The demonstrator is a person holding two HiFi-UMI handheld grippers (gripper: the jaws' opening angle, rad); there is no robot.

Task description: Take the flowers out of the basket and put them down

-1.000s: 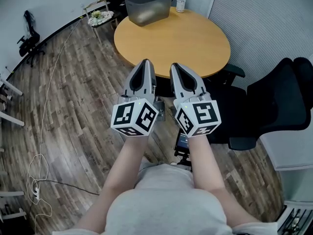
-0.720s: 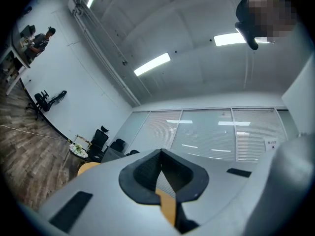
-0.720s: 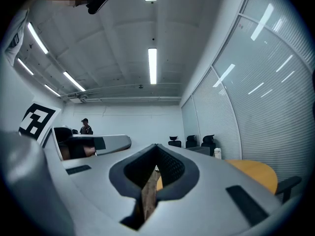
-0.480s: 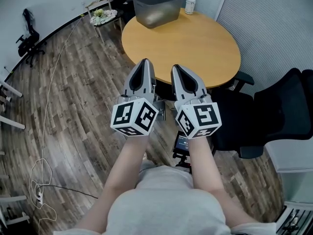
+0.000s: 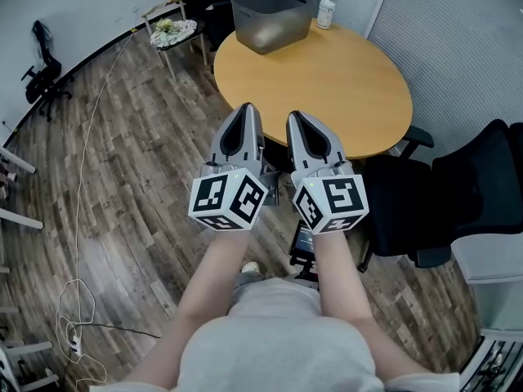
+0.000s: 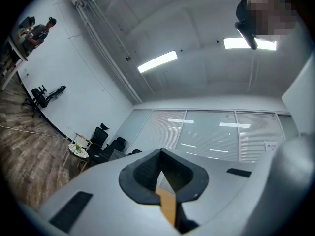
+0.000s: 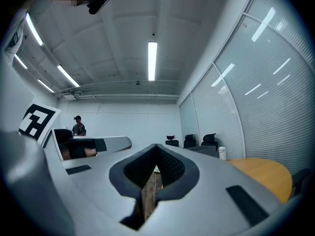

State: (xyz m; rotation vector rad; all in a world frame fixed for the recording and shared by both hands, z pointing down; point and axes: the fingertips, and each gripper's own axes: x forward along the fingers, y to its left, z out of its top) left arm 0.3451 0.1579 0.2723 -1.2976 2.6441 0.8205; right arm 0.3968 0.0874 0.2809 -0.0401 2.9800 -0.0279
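Both grippers empty, jaws together, short of the table; basket at the table's far edge.
left gripper and right gripper held side by side over the wood floor, tips at the near edge of the round wooden table, both pairs of jaws closed tip to tip on nothing. Grey basket sits far-left on the tabletop, well apart from both grippers, white can just right of it; can't tell what's inside the basket. Small side table far left carries something green-white, too small to tell. Black office chair right of the table.
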